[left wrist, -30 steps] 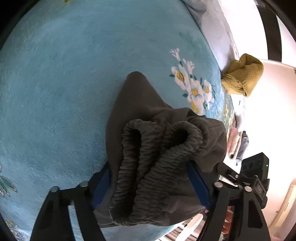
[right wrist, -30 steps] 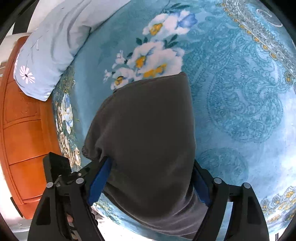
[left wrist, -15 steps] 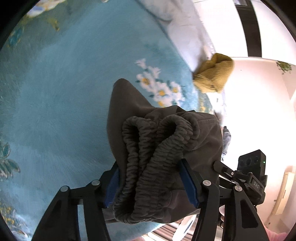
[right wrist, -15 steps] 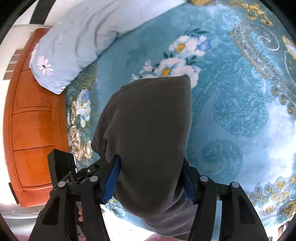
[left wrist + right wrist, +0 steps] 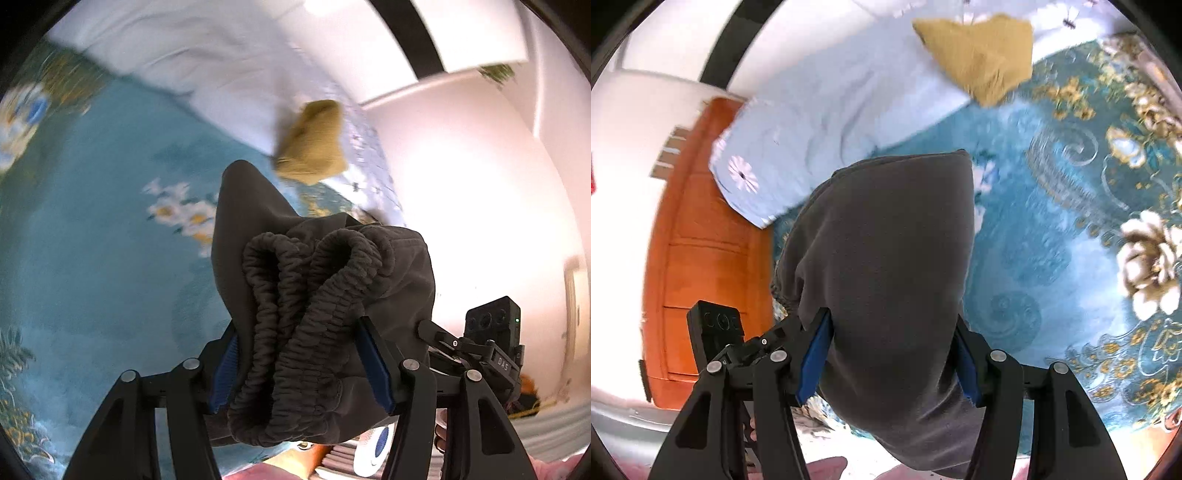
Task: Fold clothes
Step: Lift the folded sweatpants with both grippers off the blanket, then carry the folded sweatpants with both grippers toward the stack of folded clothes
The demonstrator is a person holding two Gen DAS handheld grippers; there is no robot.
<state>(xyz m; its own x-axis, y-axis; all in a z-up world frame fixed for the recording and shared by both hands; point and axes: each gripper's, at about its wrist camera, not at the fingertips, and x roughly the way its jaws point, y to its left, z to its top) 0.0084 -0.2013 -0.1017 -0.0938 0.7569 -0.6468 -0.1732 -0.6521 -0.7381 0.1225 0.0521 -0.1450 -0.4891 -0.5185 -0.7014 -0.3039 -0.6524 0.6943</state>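
— Trousers (image 5: pixel 321 295), dark grey with a gathered elastic waistband: where are they in the left wrist view?

— Bunched between the two blue pads of the left tool (image 5: pixel 301 363). The ruffled waistband is folded over on itself and fills the gap; both pads press into the cloth, so the tool is pinching the trousers. Its jaws have just been closing on that bundle. The rest of the fabric rises ahead of the fingers to a blunt peak.

— What lies around it?

— Below and to the left, a teal bedspread (image 5: pixel 92 258) with white and yellow flowers. Beyond it, a pale blue pillow (image 5: pixel 207 62), blurred, and a mustard-yellow garment (image 5: pixel 314 144) lying at the pillow's edge, just past the peak of the trousers. At the right edge the other tool's black body shows in front of a bright white wall. The trousers hide most of what is straight ahead.

— And the right wrist view?

— There the trousers (image 5: pixel 886 277) show a smooth, unruffled side, again held between the blue pads. The right tool (image 5: pixel 890 363) is clamped on the cloth, and its jaws too have just been closing around it. Fabric hangs below the fingers at the bottom of the picture.

— Surroundings?

— Patterned bedspread (image 5: pixel 1071 229) to the right, pillow (image 5: pixel 820 122) with a white daisy print up left, the yellow garment (image 5: pixel 982 55) at the top. An orange wooden bed frame (image 5: pixel 701 266) stands at the left, with the left tool's black body in front of it.
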